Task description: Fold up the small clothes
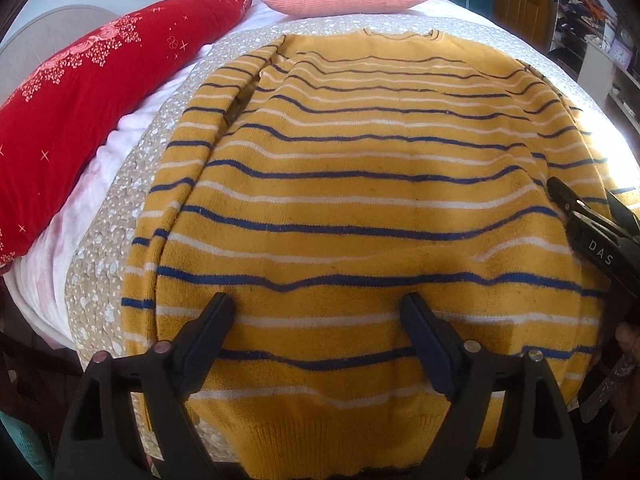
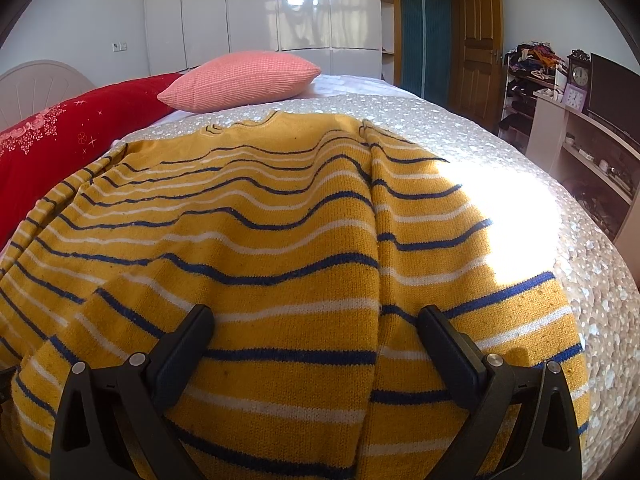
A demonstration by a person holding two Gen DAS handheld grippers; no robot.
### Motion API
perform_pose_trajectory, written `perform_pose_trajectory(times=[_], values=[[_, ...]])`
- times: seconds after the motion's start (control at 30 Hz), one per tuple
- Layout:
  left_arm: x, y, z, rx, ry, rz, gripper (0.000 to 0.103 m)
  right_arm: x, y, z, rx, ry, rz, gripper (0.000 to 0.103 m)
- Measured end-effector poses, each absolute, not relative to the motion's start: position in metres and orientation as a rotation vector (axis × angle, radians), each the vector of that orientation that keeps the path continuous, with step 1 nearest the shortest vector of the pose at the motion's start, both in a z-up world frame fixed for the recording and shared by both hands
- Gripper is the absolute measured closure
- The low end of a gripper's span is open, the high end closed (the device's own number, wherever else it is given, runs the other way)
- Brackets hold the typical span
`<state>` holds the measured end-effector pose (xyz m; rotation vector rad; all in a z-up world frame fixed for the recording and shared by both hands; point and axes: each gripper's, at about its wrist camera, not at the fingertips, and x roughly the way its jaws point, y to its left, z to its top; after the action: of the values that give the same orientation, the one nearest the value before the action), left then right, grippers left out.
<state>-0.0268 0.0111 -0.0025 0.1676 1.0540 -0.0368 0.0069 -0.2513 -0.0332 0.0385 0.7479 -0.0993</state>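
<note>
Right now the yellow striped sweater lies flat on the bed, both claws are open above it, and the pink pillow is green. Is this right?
Not quite: the pillow is pink, as the right wrist view shows. The sweater lies flat, and the left claw and right claw are open.

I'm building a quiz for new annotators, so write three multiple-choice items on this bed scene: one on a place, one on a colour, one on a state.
1. Where does the pink pillow lie?
A. On the bed beyond the sweater's neckline
B. On top of the sweater
C. On the floor

2. What colours are the stripes on the yellow sweater?
A. Red and green
B. Blue and white
C. Black only

3. How do the jaws of the left gripper stand?
A. Shut on a sleeve
B. Shut on the hem
C. Open over the sweater's lower body

Answers:
1. A: the pillow sits past the collar, apart from the knit.
2. B: blue and white bands alternate across the yellow.
3. C: the two fingers stand well apart with nothing pinched between them; the right gripper is open likewise.
</note>
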Motion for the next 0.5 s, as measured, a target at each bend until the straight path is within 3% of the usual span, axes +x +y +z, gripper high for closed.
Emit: perform_pose_trajectory(times=[0.5], values=[[-0.031, 0.014, -0.005, 0.152, 1.053, -0.040, 0.010, 0.009, -0.262, -0.010, 0.113, 0.784, 0.010, 0.003]])
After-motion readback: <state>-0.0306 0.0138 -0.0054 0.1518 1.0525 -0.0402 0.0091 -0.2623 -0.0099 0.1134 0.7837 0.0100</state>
